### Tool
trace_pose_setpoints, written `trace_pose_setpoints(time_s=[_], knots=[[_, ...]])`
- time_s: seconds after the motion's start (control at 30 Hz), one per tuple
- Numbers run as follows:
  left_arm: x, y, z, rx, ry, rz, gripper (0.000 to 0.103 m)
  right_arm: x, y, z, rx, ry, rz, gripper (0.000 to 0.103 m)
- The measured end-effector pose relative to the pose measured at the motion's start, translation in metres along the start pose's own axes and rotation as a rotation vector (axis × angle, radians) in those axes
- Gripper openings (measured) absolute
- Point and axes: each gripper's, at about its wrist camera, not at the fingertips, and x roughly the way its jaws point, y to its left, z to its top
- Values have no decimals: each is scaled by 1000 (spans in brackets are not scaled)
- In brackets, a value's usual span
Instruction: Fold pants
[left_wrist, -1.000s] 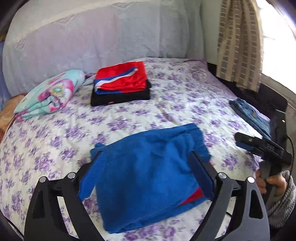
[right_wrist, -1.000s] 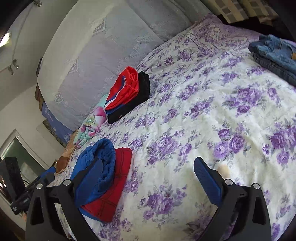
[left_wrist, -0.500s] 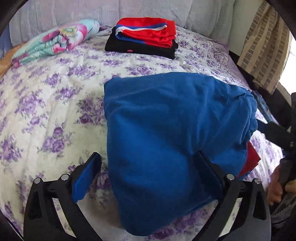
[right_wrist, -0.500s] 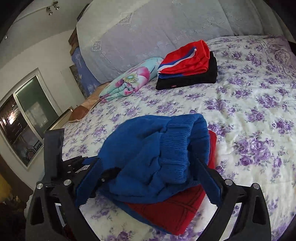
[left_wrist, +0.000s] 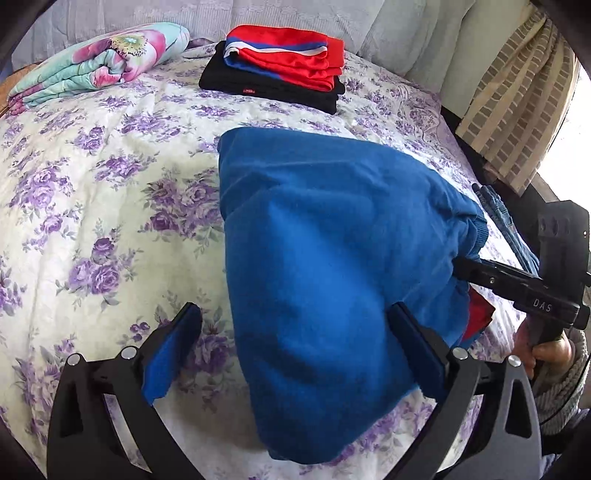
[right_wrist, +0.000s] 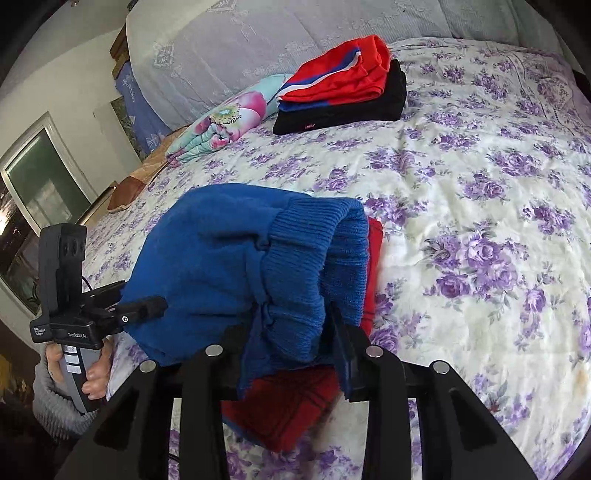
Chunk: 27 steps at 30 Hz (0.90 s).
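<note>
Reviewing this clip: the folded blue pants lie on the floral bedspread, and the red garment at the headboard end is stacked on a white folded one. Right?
Not quite. The red garment is stacked on a black folded one, not white; the left wrist view shows it. The blue pants do lie on the floral bedspread.

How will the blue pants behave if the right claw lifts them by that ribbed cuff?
Likely floppy: the blue pants already slump in soft folds over the bedspread. The ribbed cuff bunches between the right claw, so it probably grips well rather than slipping. The fleece looks thick, so the unheld end will likely sag and unfold.
</note>
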Motion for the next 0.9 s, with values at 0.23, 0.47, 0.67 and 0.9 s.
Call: trace_pose_setpoints(time_s=[0.23,0.47,0.67,0.9], knots=[[-59,-11,13,36,-188,31,98,-67,30,24,-92,-183,-40,65],[-33,-44,17,83,-105,-77,98,-26,75,69,-118,-131,208,64],[2,-62,-18,220,-81,73,98,57,48,62,-68,39,129,41],[-33,-27,-17,97,-154,0,98,27,71,75,-111,20,68,38]])
